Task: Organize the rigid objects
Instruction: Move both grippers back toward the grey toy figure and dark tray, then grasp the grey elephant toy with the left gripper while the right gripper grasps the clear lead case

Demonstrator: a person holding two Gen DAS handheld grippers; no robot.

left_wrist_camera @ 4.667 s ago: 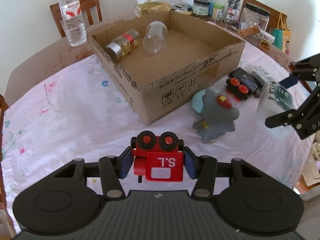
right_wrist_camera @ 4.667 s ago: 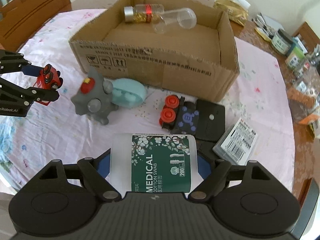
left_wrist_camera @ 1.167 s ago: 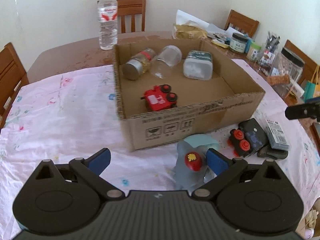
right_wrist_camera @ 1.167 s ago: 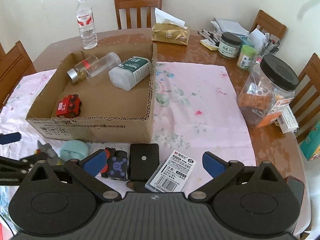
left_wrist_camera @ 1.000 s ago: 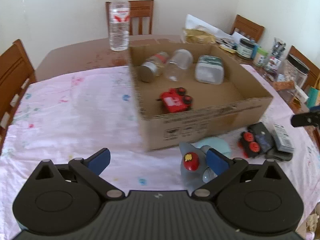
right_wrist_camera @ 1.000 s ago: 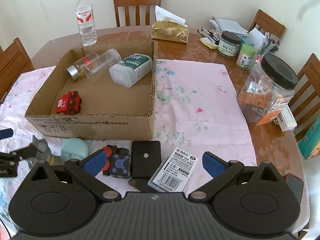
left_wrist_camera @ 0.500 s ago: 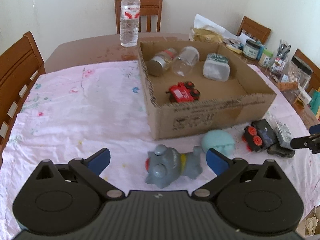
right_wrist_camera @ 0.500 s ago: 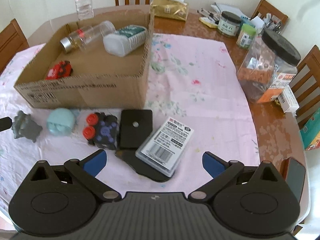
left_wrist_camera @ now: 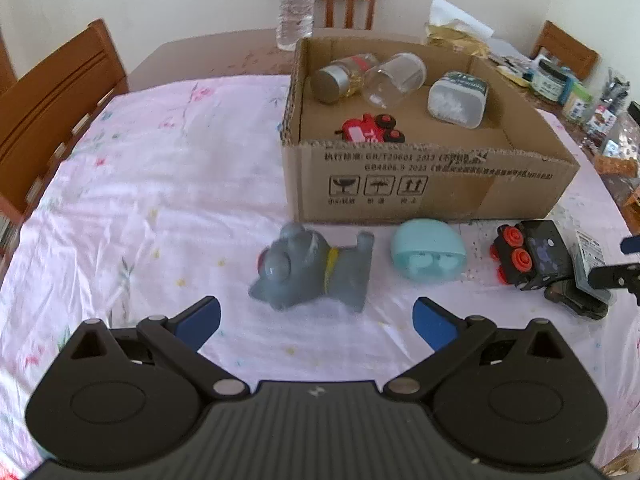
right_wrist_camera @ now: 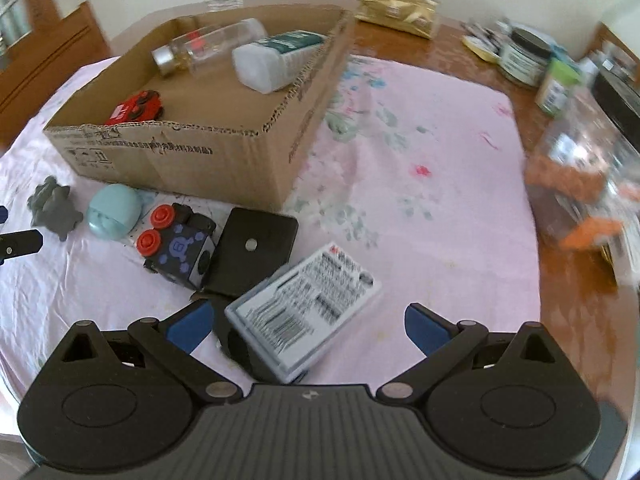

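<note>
A cardboard box (left_wrist_camera: 424,188) holds a red toy car (left_wrist_camera: 370,130), a gold-filled jar (left_wrist_camera: 340,78), a clear jar (left_wrist_camera: 394,80) and a cotton swab tub (left_wrist_camera: 458,98). In front of it lie a grey toy animal (left_wrist_camera: 312,270), a teal case (left_wrist_camera: 428,250) and a black toy with red wheels (left_wrist_camera: 528,256). My left gripper (left_wrist_camera: 316,316) is open, just short of the grey toy. My right gripper (right_wrist_camera: 306,326) is open over a barcode-labelled clear case (right_wrist_camera: 304,312) lying on black pieces (right_wrist_camera: 252,250).
A water bottle (left_wrist_camera: 296,4) stands behind the box. Jars, a tissue pack (right_wrist_camera: 396,10) and clutter fill the table's right side (right_wrist_camera: 580,152). Wooden chairs (left_wrist_camera: 52,108) surround the table. A pink floral cloth (left_wrist_camera: 160,184) covers it.
Both grippers have come down and closer to the table. The left now faces the grey toy from close. The right now straddles the barcode case. Earlier, the red car and swab tub went into the box.
</note>
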